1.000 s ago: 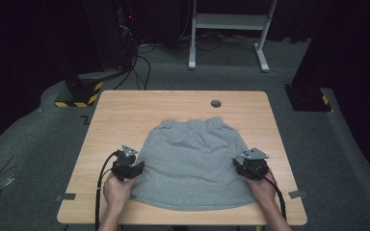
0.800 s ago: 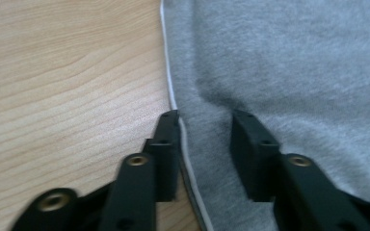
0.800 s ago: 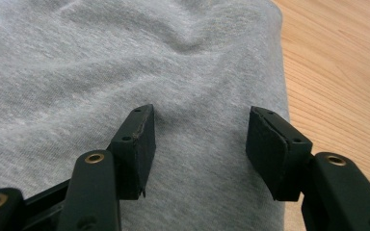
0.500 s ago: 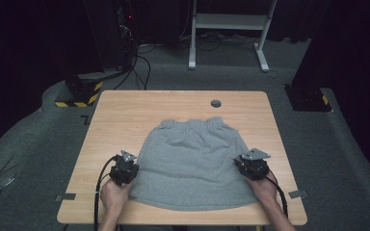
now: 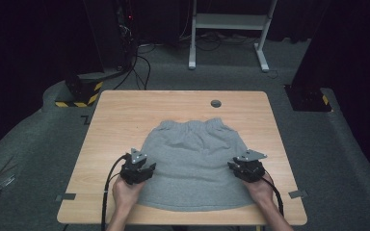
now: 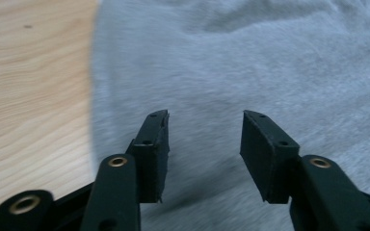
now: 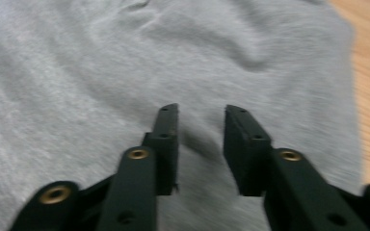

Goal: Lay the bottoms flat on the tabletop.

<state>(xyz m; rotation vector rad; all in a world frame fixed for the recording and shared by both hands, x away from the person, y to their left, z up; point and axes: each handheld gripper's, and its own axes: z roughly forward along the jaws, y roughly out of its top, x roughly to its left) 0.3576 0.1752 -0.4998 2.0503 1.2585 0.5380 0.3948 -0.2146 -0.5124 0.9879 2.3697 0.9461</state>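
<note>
Grey sweat shorts (image 5: 195,161) lie flat on the wooden table (image 5: 120,120), elastic waistband at the far end, hem at the near edge, roughly centred. A small round hole (image 5: 216,103) sits in the tabletop just beyond the waistband.

Left gripper (image 5: 142,172) is over the left side of the garment, near the near-left corner. In the left gripper view (image 6: 204,139) its jaws stand wide apart with nothing between them, cloth below, bare wood just to the left. Right gripper (image 5: 241,169) is over the right side, about level with the left one. In the right gripper view (image 7: 200,134) its jaws are open too but narrower, also empty, with the table edge of the cloth off to the right.

Both gripper views are blurred, so whether the tips touch the fabric is hard to tell; probably hovering just above or grazing it.

Judged step: getting set to pinch both side edges, likely for a fold or a lift.

Risks from here:
- Both grippers sit inboard of the side seams. Closing here would bunch a ridge of the top layer only, and the lower layer would stay on the table.
- Uneven jaw gaps could mean one side bites before the other, skewing the shorts.
- Pressing down while closing could drag the cloth toward the near edge, where the hem already lies close to the lip.
</note>
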